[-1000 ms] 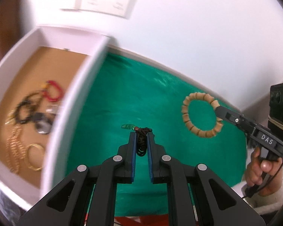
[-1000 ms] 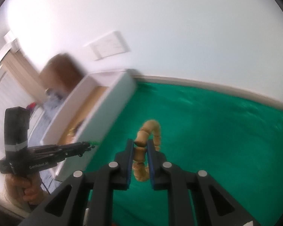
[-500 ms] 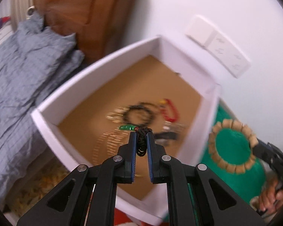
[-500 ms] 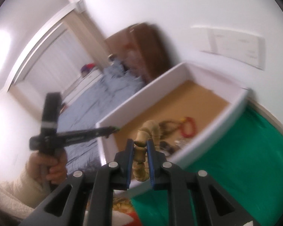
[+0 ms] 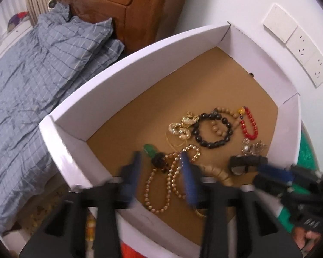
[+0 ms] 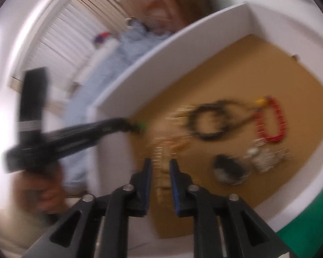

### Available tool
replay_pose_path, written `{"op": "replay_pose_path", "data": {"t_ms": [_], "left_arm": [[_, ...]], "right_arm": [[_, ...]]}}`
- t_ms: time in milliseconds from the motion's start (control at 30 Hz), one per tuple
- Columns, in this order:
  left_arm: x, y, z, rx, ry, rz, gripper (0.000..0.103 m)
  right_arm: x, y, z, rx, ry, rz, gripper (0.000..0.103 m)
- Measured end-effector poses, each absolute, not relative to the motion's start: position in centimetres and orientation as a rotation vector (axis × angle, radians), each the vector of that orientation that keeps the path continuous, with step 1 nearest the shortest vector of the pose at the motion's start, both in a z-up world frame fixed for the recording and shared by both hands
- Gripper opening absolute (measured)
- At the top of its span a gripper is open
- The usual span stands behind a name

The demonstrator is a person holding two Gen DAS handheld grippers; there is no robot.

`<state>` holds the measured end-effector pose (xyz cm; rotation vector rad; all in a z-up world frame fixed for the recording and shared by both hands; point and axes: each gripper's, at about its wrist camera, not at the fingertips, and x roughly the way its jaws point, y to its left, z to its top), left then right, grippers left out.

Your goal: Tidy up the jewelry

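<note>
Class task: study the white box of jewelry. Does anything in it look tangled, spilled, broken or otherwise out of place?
Nothing looks broken or spilled. The jewelry lies in a loose heap in the white box: the gold bead chain and black bead bracelet overlap neighbours, so it looks untidy rather than damaged.

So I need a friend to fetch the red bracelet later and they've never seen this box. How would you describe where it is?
Look in the white box with the brown cardboard floor, at the cluster of jewelry near its right wall. The red bracelet lies at the cluster's right edge, just right of the black bead bracelet. It is the only red loop, with a yellow bead at its top.
</note>
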<state>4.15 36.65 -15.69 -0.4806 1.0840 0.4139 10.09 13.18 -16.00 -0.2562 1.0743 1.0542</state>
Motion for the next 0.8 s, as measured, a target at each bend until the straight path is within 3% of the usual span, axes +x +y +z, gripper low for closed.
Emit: {"op": "replay_pose_path", "data": {"t_ms": [33, 133, 200, 233, 500, 800], "left_arm": [[3.8, 36.4, -15.3, -0.467, 1.073, 0.422, 0.071], [3.1, 34.7, -13.6, -0.391, 1.038, 0.451, 0.083], [2.5, 33.4, -12.0, -0.363, 1.000, 0.453, 0.092], [2.2, 32.7, -11.1, -0.350, 0.973, 0.461, 0.097], [0.7, 28.8, -6.6, -0.320, 0.900, 0.512, 0.100], [-1.2, 27.7, -6.0, -0.341, 0.919, 0.586, 0.100]], "right_arm": [[10.1, 12.8, -15.5, -0.255, 1.057, 1.045, 0.039], [9.7, 11.3, -13.5, -0.275, 0.992, 1.012, 0.042], [8.5, 10.5, -11.7, -0.321, 0.930, 0.960, 0.054], [8.4, 10.2, -11.2, -0.336, 0.913, 0.946, 0.056], [5.6, 7.4, -7.7, -0.430, 0.809, 0.856, 0.077], [3.4, 6.9, -6.0, -0.478, 0.767, 0.855, 0.078]]}}
